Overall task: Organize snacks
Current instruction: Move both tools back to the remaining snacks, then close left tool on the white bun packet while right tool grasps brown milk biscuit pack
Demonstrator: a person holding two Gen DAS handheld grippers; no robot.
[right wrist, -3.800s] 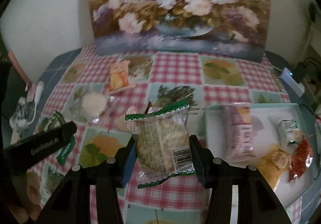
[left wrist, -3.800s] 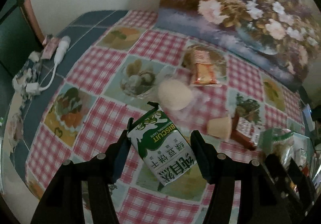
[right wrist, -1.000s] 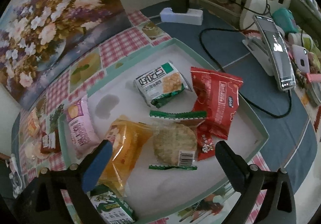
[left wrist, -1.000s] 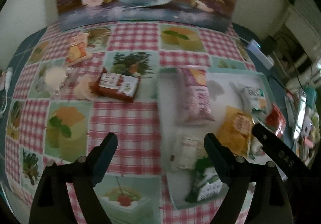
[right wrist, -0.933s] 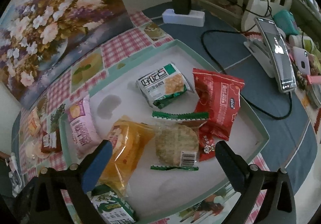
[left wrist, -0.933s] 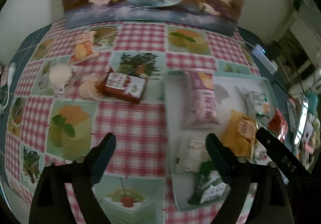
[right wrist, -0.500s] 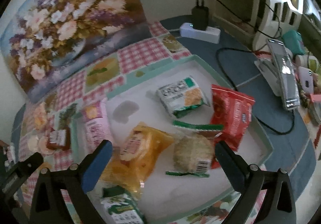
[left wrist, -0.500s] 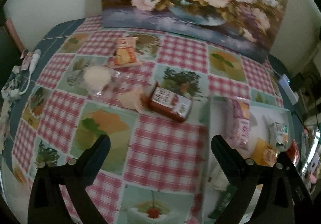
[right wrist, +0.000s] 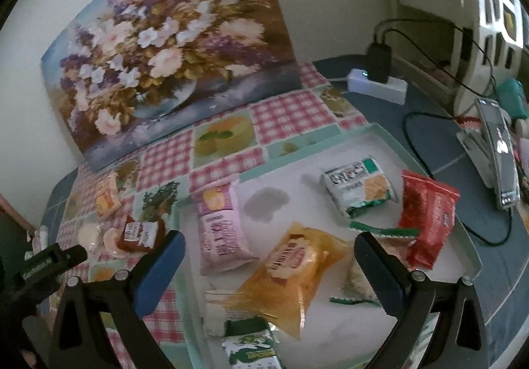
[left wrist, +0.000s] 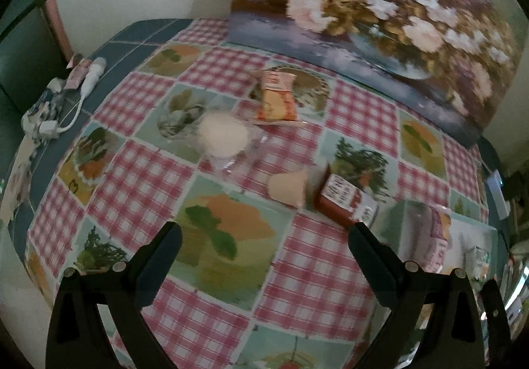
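Both claws, left (left wrist: 264,233) and right (right wrist: 269,243), gape wide and hold nothing. Four snacks, including the red packet (left wrist: 345,200), lie on the checked worktop (left wrist: 132,180), outside the tray (right wrist: 330,137). The crinkly wrapper could slip from a shallow pinch.

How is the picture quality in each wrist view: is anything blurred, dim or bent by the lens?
Left wrist view: dim, with motion blur; the dark red packet and the round white snack look smeared, and the left gripper stays sharp. Right wrist view: brighter and clearer; print on the pink packet in the tray is nearly readable. Both views curve the tablecloth and darken at the corners.
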